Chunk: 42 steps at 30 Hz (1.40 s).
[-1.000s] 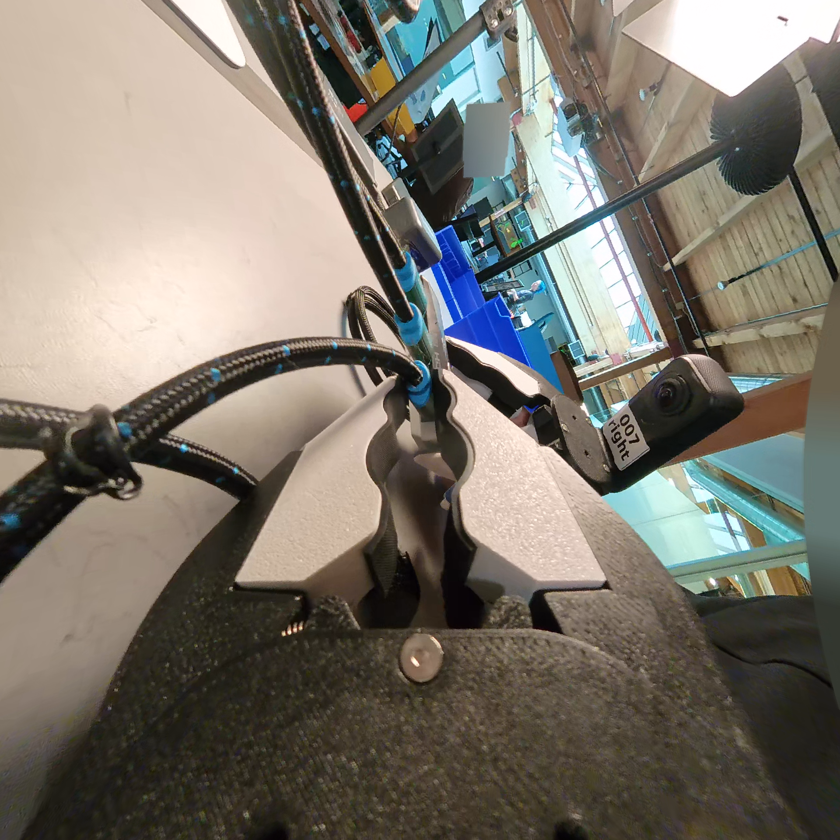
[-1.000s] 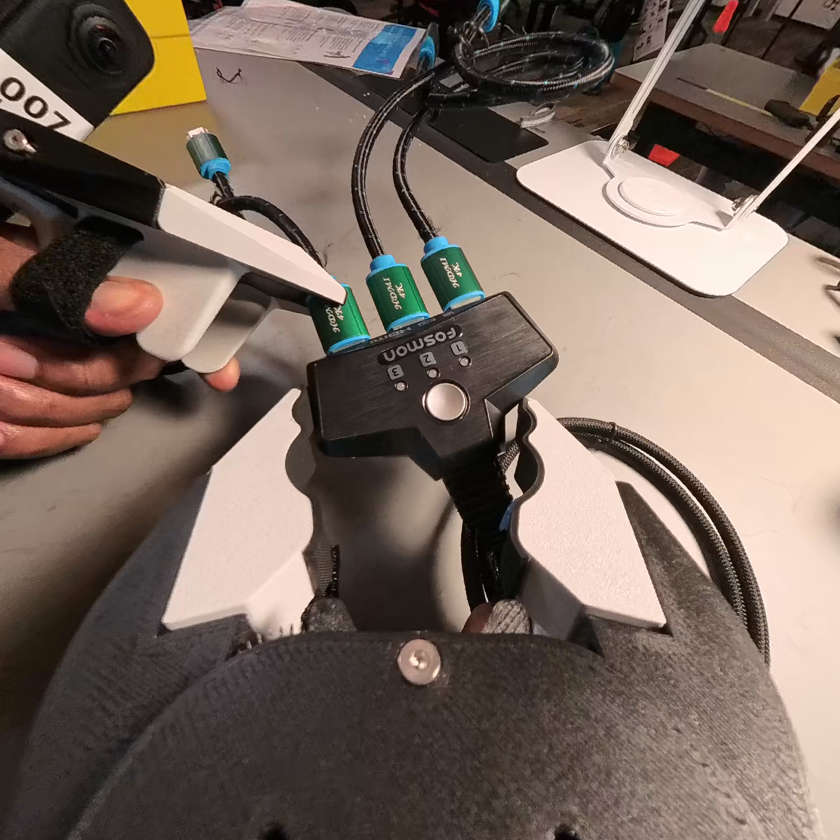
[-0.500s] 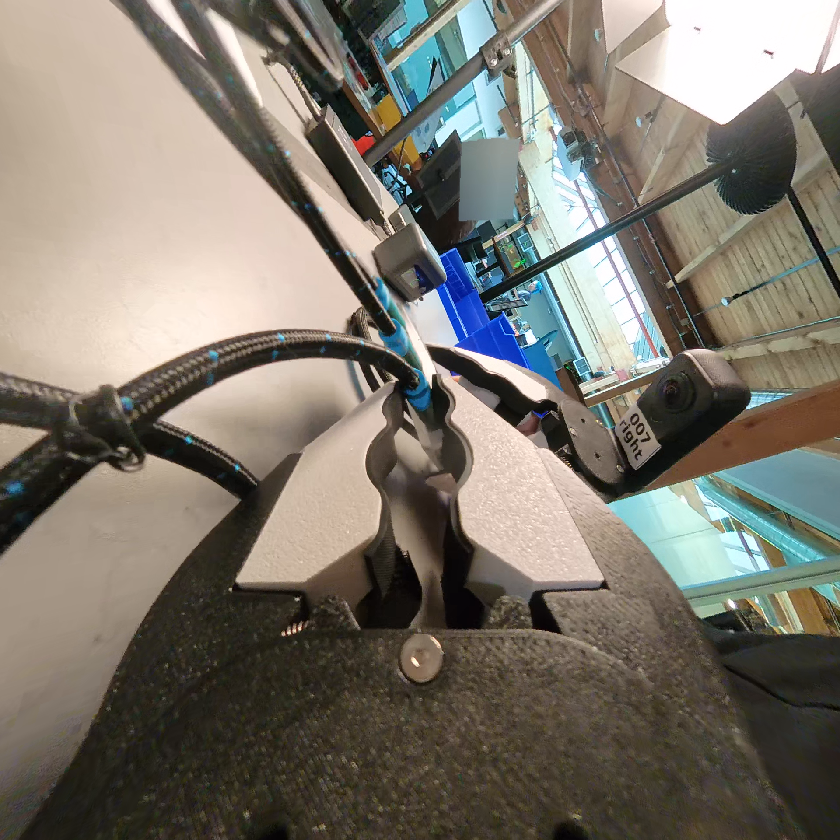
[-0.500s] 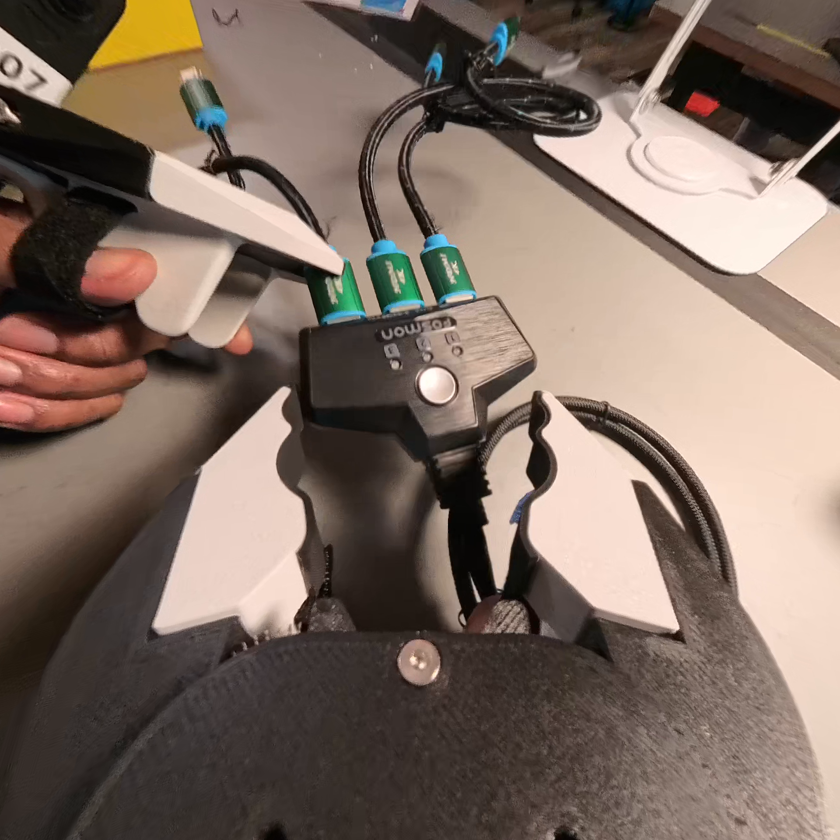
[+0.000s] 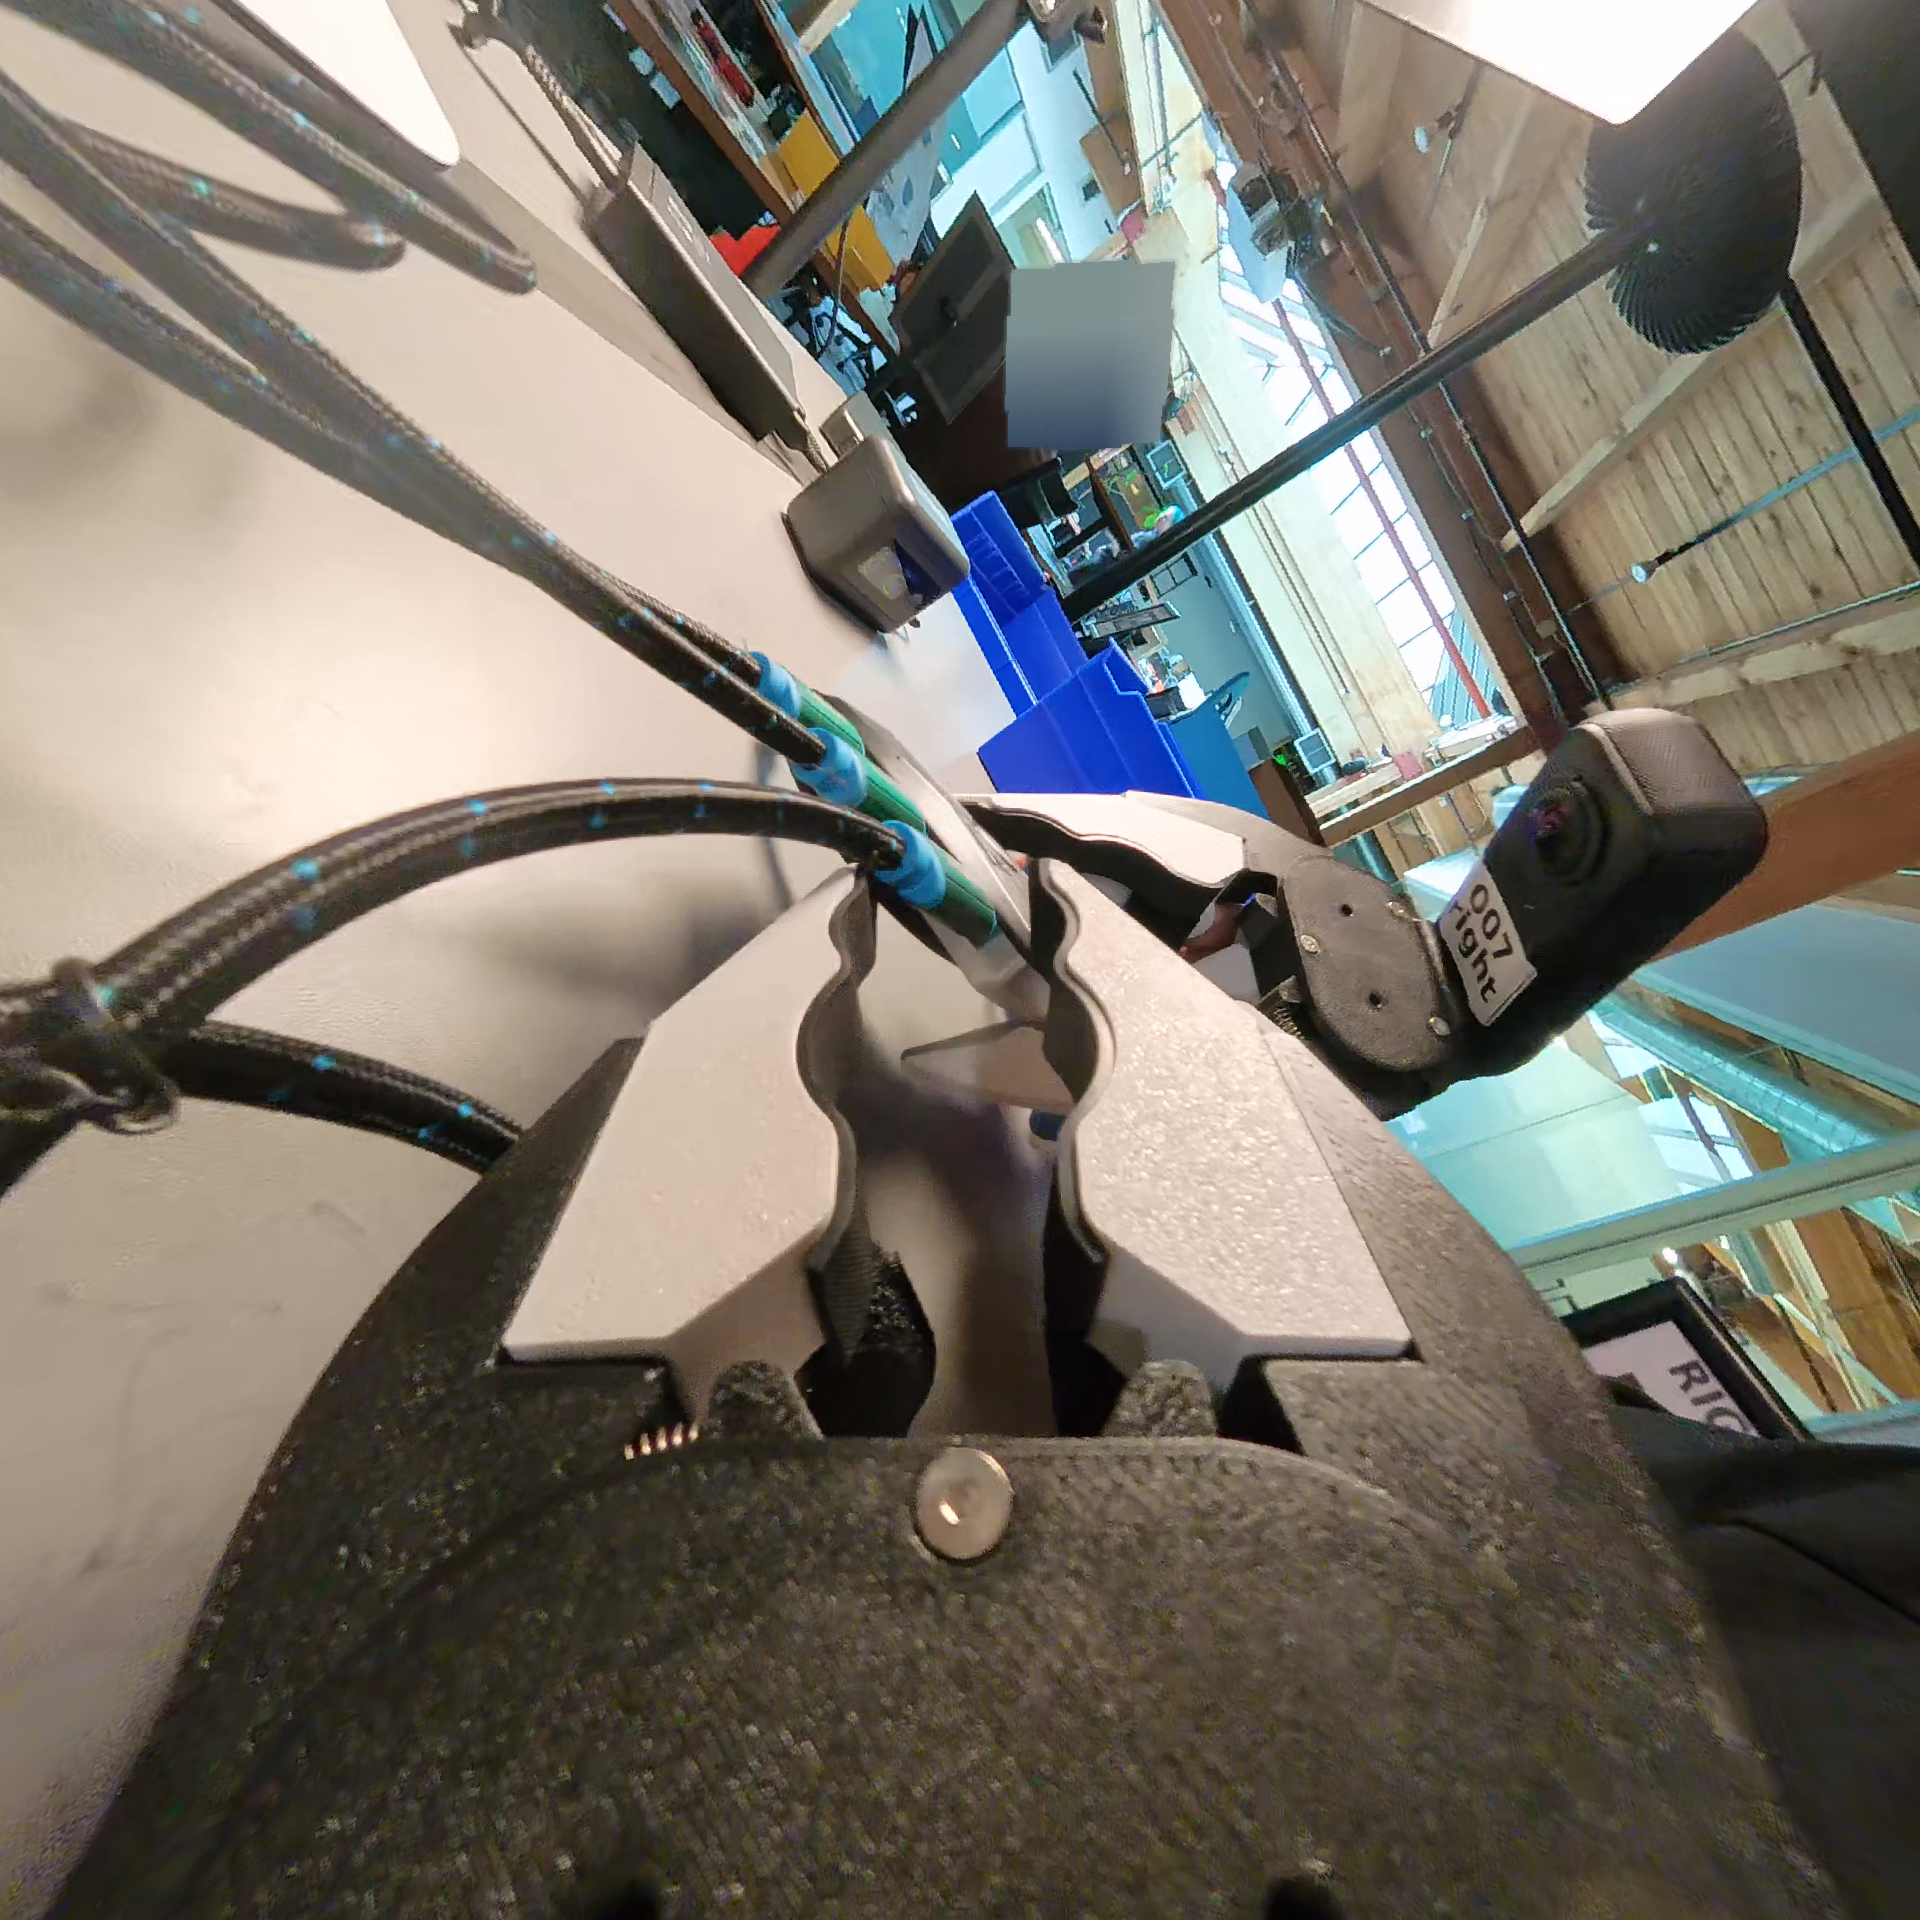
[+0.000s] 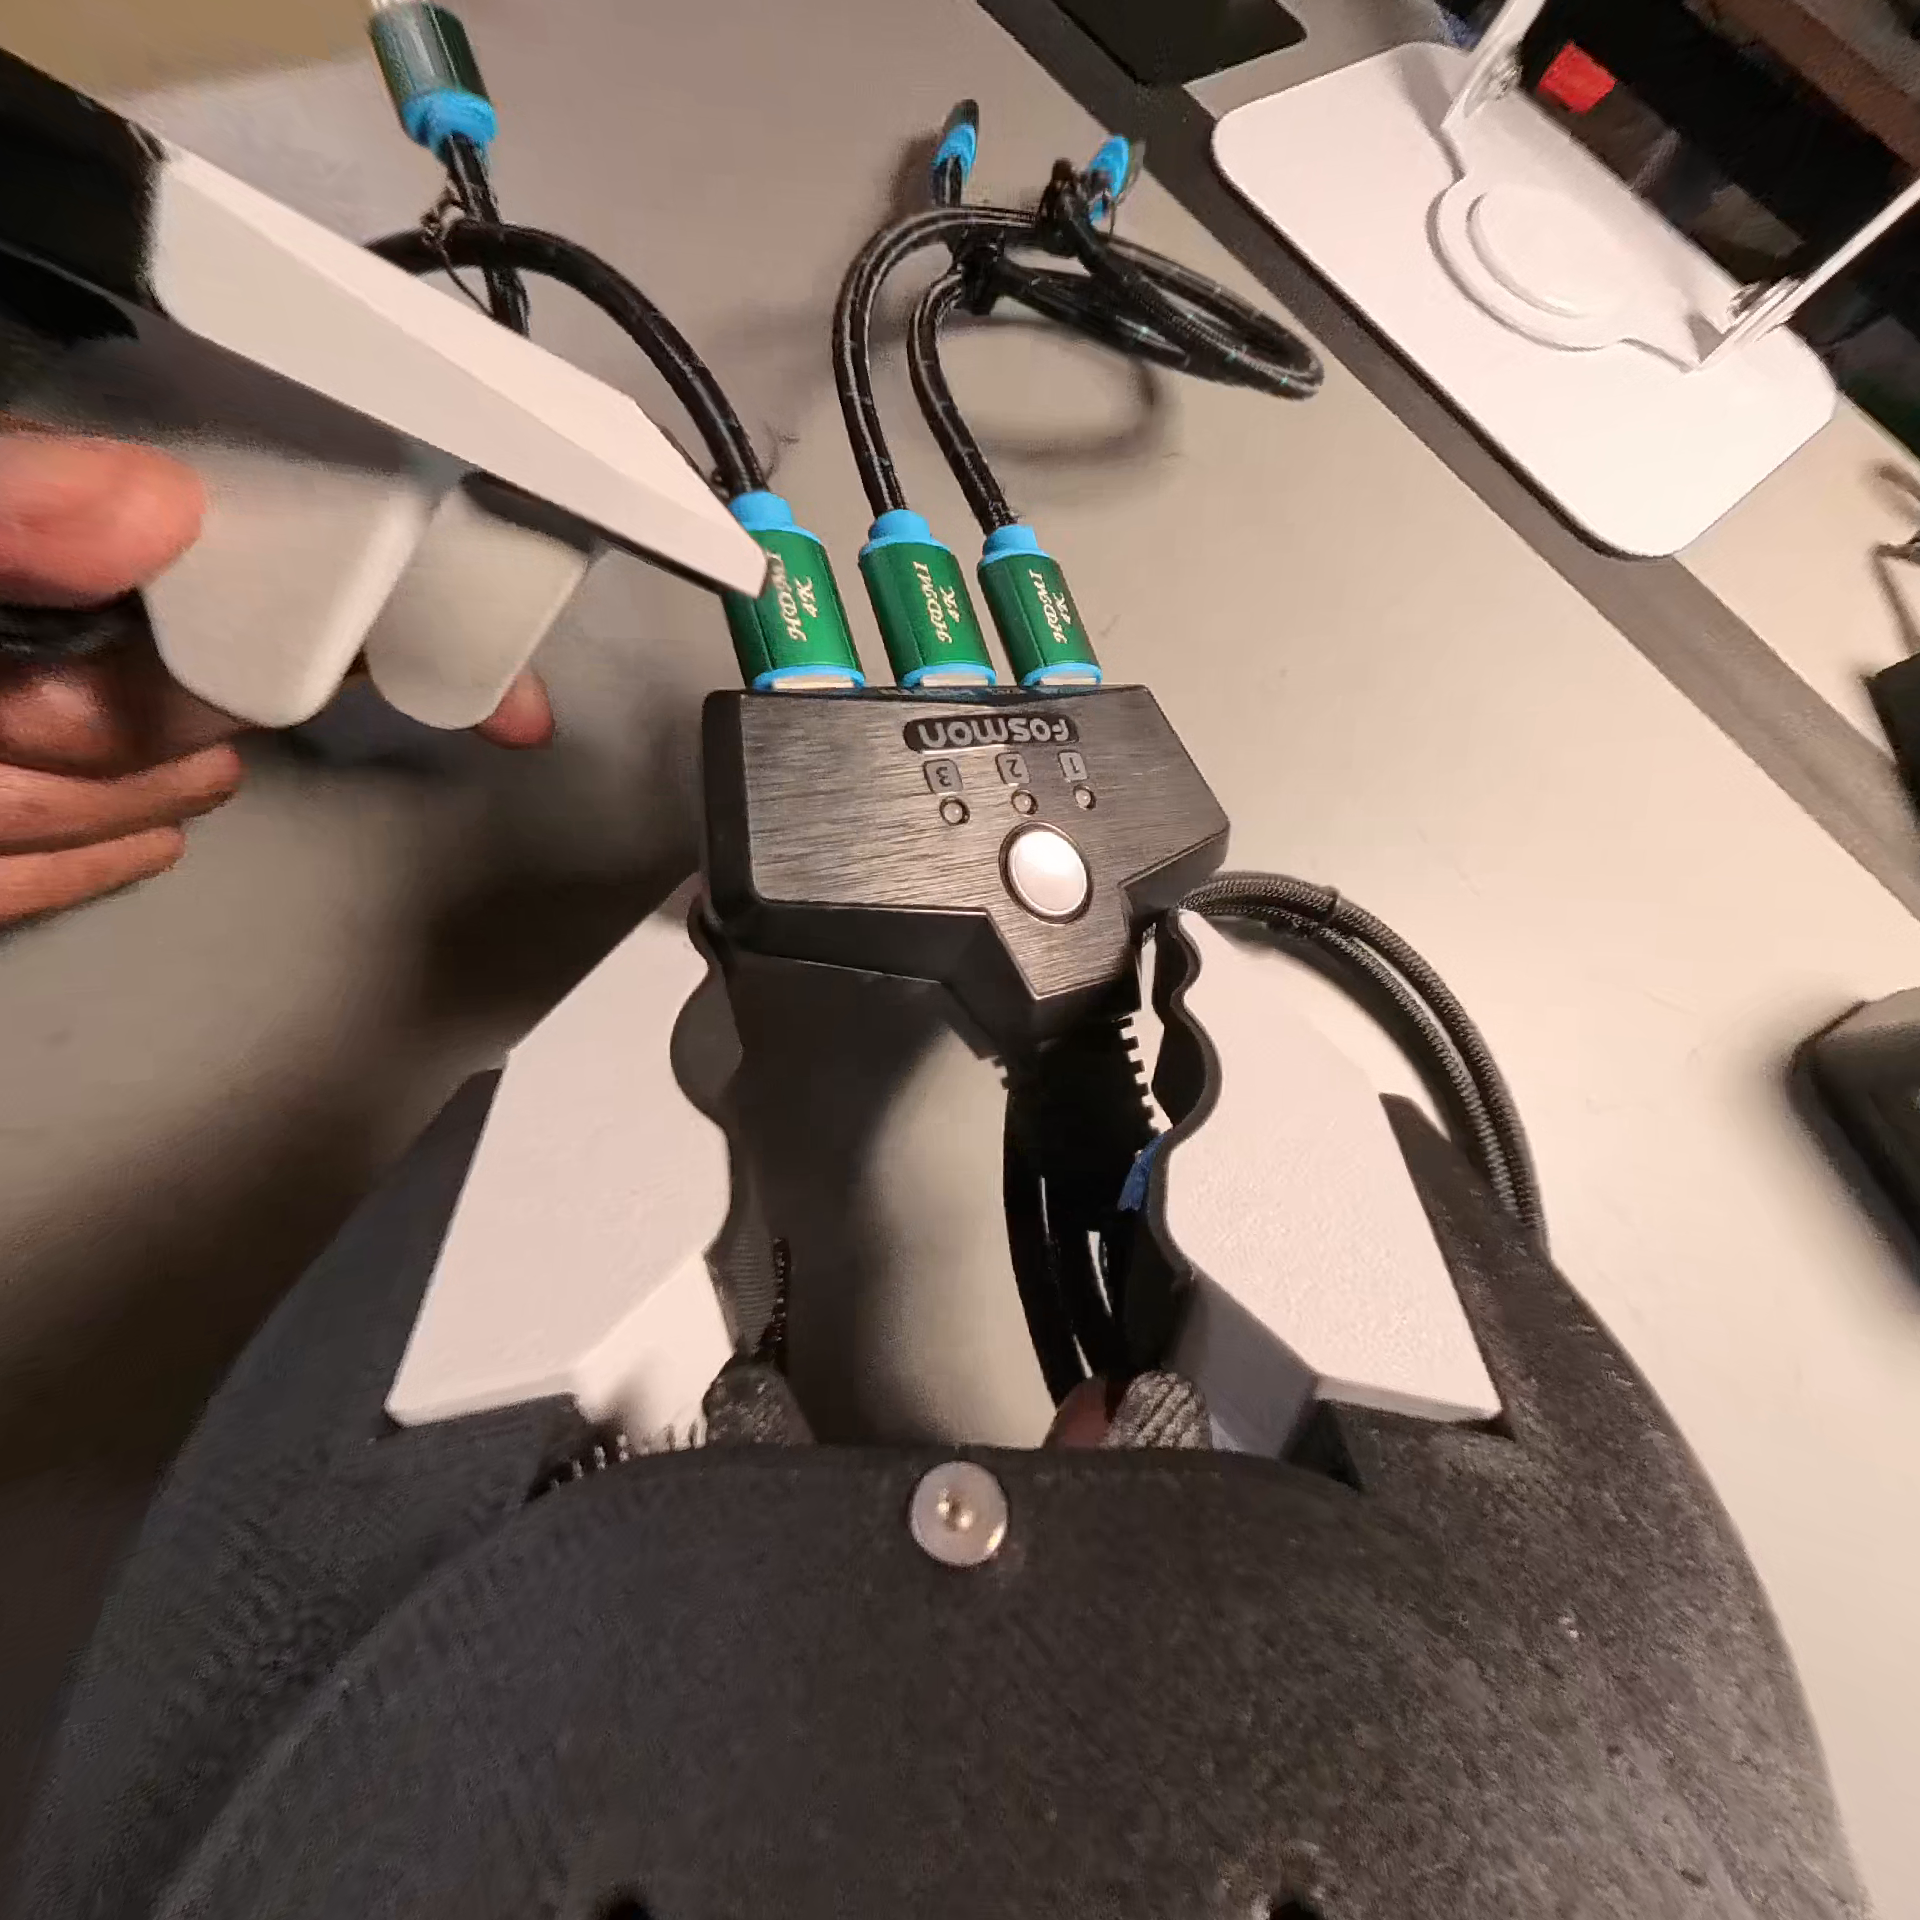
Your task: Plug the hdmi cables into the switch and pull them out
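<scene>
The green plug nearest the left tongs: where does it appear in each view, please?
Left wrist view: the leftmost green plug sits just above centre, at the tips of the left tongs, seen edge-on.
Right wrist view: the same plug is upper centre-left, leftmost of three seated in the black switch, under a white fingertip.
Shared landmark: its blue collar and braided black cable.

Brushed black metal-look switch (image 6: 935, 831) with glossy silver button (image 6: 1044, 871); shiny green plug shells (image 6: 795, 623), braided cloth-sheathed cables (image 6: 894, 416); gripper fingers (image 6: 582, 1195) matt, grainy white plastic.
</scene>
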Each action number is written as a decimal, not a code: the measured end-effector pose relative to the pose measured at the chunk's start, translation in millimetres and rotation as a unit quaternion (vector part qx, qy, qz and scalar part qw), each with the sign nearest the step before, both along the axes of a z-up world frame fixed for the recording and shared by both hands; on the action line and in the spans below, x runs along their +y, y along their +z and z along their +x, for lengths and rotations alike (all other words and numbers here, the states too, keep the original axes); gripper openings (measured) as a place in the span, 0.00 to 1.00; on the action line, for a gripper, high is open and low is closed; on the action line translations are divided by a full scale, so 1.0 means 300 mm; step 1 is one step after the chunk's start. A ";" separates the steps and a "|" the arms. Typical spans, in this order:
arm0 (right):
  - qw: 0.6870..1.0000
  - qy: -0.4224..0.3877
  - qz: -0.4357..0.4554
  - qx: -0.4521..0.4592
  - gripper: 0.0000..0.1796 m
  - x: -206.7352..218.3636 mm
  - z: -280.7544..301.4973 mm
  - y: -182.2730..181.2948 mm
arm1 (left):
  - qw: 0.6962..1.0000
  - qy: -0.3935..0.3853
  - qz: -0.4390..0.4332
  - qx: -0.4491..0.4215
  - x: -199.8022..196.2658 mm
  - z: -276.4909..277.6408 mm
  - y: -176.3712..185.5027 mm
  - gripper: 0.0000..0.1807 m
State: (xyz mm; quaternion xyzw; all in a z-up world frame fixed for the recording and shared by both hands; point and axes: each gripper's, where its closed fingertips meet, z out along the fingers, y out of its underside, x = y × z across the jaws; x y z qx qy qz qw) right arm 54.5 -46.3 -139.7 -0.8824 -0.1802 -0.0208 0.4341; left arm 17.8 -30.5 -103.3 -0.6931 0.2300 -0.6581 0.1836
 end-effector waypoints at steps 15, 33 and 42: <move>0.976 -0.066 0.134 -0.159 0.42 -0.075 0.158 0.229 | 0.985 -0.013 0.139 -0.103 -0.109 -0.045 0.188 0.20; 0.971 -0.126 0.105 -0.174 0.13 -0.295 0.355 0.386 | 0.981 -0.066 0.118 -0.137 -0.227 -0.044 0.191 0.08; 0.948 -0.147 0.181 -0.216 0.13 -0.352 0.394 0.636 | 0.984 -0.070 0.113 -0.119 -0.224 -0.033 0.158 0.09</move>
